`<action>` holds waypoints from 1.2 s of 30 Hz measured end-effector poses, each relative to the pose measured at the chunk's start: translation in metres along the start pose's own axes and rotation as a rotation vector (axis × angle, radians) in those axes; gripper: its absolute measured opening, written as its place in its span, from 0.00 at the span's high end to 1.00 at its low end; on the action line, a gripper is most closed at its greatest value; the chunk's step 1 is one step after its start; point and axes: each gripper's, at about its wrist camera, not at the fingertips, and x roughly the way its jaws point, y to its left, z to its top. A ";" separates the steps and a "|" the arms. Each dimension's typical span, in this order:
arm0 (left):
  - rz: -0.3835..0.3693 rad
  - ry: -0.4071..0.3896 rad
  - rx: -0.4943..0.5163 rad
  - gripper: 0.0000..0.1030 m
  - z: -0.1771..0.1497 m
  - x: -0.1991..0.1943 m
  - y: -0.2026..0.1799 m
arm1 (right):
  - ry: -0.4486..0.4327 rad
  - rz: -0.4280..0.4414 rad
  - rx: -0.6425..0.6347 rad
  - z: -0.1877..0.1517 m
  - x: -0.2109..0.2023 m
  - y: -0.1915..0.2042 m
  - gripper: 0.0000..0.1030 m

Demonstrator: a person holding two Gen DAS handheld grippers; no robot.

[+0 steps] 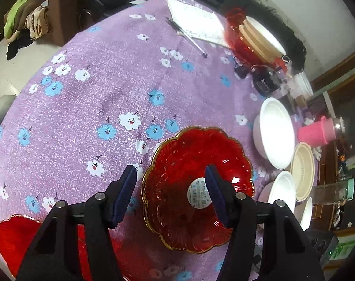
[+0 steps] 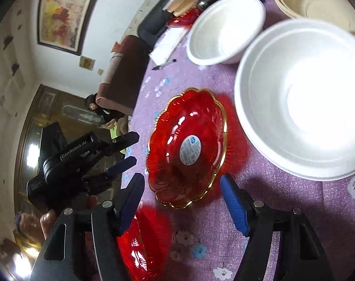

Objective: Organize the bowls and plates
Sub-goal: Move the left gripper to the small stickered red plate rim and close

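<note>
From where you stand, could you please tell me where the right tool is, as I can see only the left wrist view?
Observer: The right tool is open and empty, with the red plate that bears the sticker just ahead of its tips.
Operator: Thank you. My own tool hides most of the second red plate; where does it lie from that side?
Observer: The second red plate lies on the purple cloth, partly behind the right tool's left-hand finger in the right wrist view.
</note>
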 end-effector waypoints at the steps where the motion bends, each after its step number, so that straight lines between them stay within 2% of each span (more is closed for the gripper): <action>1: 0.002 0.001 -0.001 0.42 0.000 0.002 0.000 | 0.002 0.000 0.007 0.001 0.002 -0.001 0.34; 6: 0.016 0.010 0.009 0.42 0.002 0.012 0.000 | -0.011 -0.023 0.035 0.004 0.006 -0.008 0.34; 12: 0.029 0.045 0.051 0.42 -0.006 0.023 -0.003 | 0.018 -0.009 0.102 0.008 0.017 -0.024 0.35; 20: 0.063 0.039 0.083 0.42 -0.019 0.023 -0.007 | -0.010 -0.024 0.070 0.008 0.021 -0.017 0.35; 23: 0.060 0.041 0.078 0.43 -0.021 0.022 -0.006 | -0.020 -0.039 0.063 0.011 0.024 -0.017 0.42; 29: 0.064 0.013 0.082 0.43 -0.023 0.013 -0.004 | -0.027 -0.076 0.075 0.014 0.025 -0.022 0.65; 33: 0.077 0.022 0.096 0.59 -0.025 0.014 -0.004 | -0.028 -0.108 0.082 0.015 0.026 -0.027 0.85; 36: 0.114 0.035 0.097 0.75 -0.026 0.020 -0.003 | -0.031 -0.111 0.082 0.015 0.027 -0.029 0.87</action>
